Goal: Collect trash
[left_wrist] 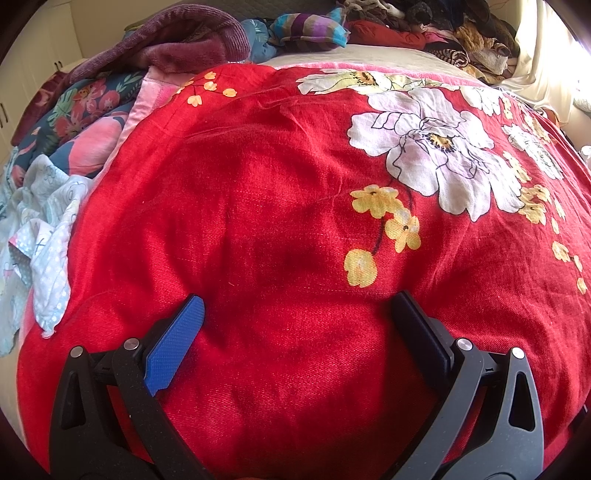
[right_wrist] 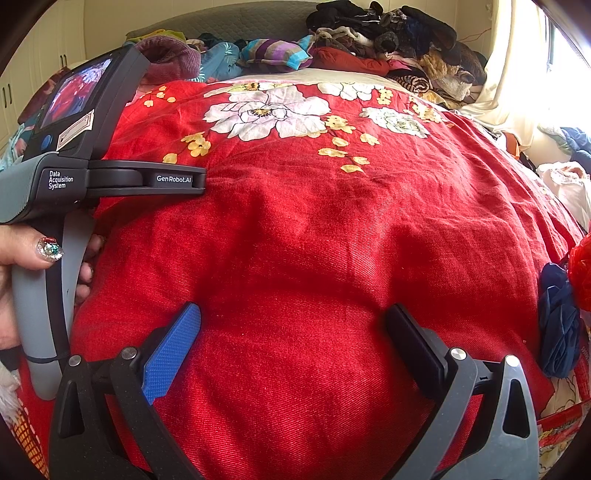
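Note:
A red blanket with white and yellow flowers (left_wrist: 280, 206) covers the bed and fills both views. My left gripper (left_wrist: 297, 308) hovers open just above it, with nothing between its fingers. My right gripper (right_wrist: 294, 314) is also open and empty over the same blanket (right_wrist: 314, 229). In the right wrist view the left gripper (right_wrist: 201, 180) shows side-on at the left, held by a hand (right_wrist: 22, 258). A crumpled dark blue bag-like thing (right_wrist: 557, 325) and a bit of shiny red plastic (right_wrist: 581, 273) lie at the blanket's right edge, well right of my right gripper.
Clothes are piled along the back of the bed (left_wrist: 424, 22) and on its left side (left_wrist: 48, 206). A maroon knit garment (left_wrist: 184, 40) lies at the back left. White cupboards (left_wrist: 22, 74) stand at far left, a bright window and curtain (right_wrist: 517, 74) at right. Colourful packaging (right_wrist: 557, 424) sits at lower right.

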Demonstrator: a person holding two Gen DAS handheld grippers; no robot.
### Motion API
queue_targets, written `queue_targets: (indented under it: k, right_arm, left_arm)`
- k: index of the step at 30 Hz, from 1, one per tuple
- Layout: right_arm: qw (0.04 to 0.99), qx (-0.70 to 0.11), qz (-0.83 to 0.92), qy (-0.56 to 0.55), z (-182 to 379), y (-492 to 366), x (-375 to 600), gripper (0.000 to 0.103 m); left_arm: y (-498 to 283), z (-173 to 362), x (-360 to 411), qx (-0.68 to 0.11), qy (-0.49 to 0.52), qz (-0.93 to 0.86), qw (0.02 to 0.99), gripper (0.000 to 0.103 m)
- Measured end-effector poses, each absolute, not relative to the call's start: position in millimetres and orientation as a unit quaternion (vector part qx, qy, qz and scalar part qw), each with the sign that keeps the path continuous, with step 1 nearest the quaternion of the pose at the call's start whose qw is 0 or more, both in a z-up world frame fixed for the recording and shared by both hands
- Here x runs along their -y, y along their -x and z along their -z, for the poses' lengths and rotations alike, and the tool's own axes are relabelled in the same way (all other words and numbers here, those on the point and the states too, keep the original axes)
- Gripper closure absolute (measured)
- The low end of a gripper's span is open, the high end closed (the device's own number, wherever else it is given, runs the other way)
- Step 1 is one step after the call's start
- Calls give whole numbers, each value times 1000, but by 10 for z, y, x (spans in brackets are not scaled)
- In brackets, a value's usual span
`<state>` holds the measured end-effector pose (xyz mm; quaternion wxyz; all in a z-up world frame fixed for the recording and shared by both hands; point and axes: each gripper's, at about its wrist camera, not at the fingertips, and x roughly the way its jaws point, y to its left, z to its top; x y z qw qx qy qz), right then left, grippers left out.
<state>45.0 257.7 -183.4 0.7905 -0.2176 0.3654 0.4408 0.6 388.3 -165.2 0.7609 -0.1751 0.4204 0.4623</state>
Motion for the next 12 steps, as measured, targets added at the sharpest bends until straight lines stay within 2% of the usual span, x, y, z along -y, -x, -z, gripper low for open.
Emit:
queue_targets:
  k: [12]
  right_arm:
    - [791,-365,-441,218,1838,-446,-2573,5]
  left_arm:
    - [17,1641,-3863,-422,176,-461,760,10]
